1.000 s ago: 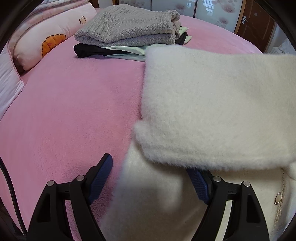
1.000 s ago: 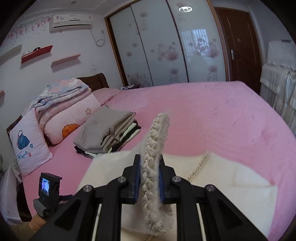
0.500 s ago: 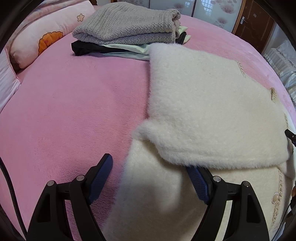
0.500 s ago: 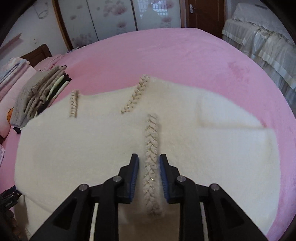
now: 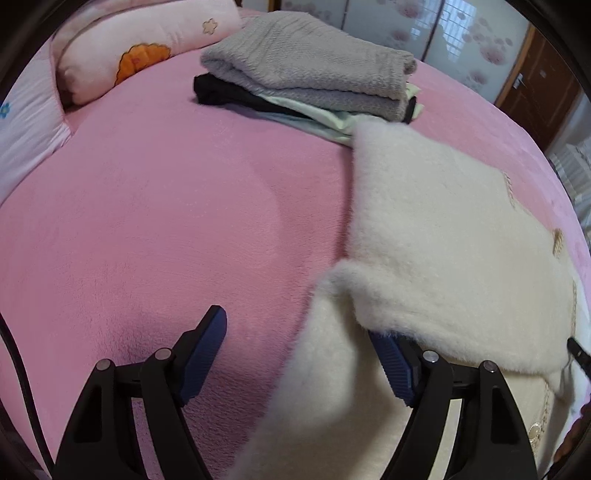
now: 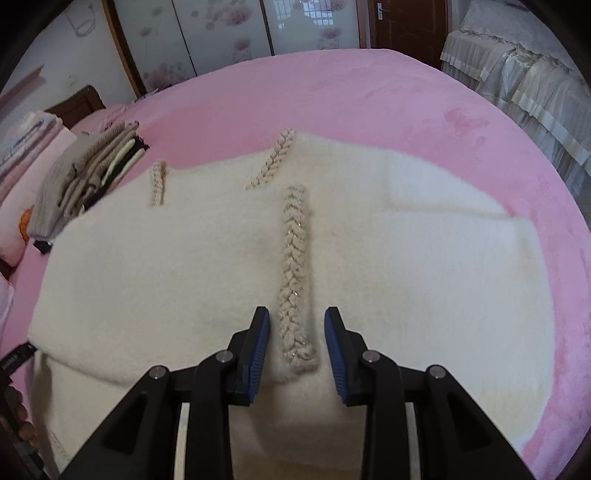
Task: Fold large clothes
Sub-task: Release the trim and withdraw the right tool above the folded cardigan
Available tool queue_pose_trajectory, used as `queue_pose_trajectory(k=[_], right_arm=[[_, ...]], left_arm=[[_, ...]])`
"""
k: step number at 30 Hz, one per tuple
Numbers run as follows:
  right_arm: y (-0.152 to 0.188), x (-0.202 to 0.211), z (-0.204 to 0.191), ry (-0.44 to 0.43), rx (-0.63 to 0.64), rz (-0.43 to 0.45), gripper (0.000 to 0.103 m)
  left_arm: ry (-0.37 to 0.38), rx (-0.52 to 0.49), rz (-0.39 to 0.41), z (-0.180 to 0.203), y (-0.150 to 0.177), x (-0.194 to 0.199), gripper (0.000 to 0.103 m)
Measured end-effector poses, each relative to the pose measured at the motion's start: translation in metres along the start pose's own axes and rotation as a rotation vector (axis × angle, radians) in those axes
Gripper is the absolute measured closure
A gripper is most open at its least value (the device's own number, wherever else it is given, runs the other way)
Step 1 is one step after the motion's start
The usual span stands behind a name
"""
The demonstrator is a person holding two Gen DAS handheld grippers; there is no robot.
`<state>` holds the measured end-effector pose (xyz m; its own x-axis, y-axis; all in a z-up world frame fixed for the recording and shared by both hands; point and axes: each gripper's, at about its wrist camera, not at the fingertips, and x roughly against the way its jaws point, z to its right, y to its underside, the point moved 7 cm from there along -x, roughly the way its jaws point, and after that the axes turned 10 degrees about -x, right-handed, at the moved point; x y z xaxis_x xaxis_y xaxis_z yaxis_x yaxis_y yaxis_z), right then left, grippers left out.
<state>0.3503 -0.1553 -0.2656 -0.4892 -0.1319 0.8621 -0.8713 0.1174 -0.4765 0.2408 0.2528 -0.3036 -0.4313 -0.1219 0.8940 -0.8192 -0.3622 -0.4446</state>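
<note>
A large fluffy cream sweater [image 6: 184, 277] with braided trim [image 6: 293, 266] lies folded on the pink bed [image 6: 332, 96]. It also shows in the left wrist view [image 5: 443, 251], its upper layer folded over the lower. My right gripper [image 6: 297, 347] is open, its jaws either side of the braid's near end, holding nothing. My left gripper [image 5: 299, 350] is open wide at the sweater's left edge, its right finger [image 5: 391, 369] partly under the folded layer's fuzzy edge.
A stack of folded clothes [image 5: 306, 70] topped by a grey knit lies at the sweater's far corner, also in the right wrist view [image 6: 81, 177]. A pink pillow [image 5: 140, 44] lies far left. A wardrobe [image 6: 258, 33] and a brown door [image 5: 535, 85] stand beyond the bed.
My right gripper brought the braided edge down onto the sweater, then opened and let it go. The upper layer now lies flat. My left gripper stayed open in place.
</note>
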Motion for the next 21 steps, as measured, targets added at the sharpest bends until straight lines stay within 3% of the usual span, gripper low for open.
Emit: queue_pose_trajectory(k=[6, 11, 16, 21], right_arm=[[0.004, 0.003, 0.000, 0.024, 0.010, 0.007, 0.071], [0.004, 0.023, 0.006, 0.005, -0.019, -0.002, 0.071], [0.004, 0.047, 0.000, 0.003, 0.005, 0.033, 0.070], [-0.002, 0.050, -0.052, -0.122, 0.033, 0.040, 0.070]], left_arm=[[-0.004, 0.056, -0.012, -0.010, 0.003, -0.003, 0.025], [-0.078, -0.090, -0.054, 0.000, 0.000, 0.014, 0.027], [-0.119, -0.243, 0.076, 0.021, -0.015, 0.069, 0.027], [-0.024, -0.333, 0.182, 0.077, -0.043, 0.085, 0.027]])
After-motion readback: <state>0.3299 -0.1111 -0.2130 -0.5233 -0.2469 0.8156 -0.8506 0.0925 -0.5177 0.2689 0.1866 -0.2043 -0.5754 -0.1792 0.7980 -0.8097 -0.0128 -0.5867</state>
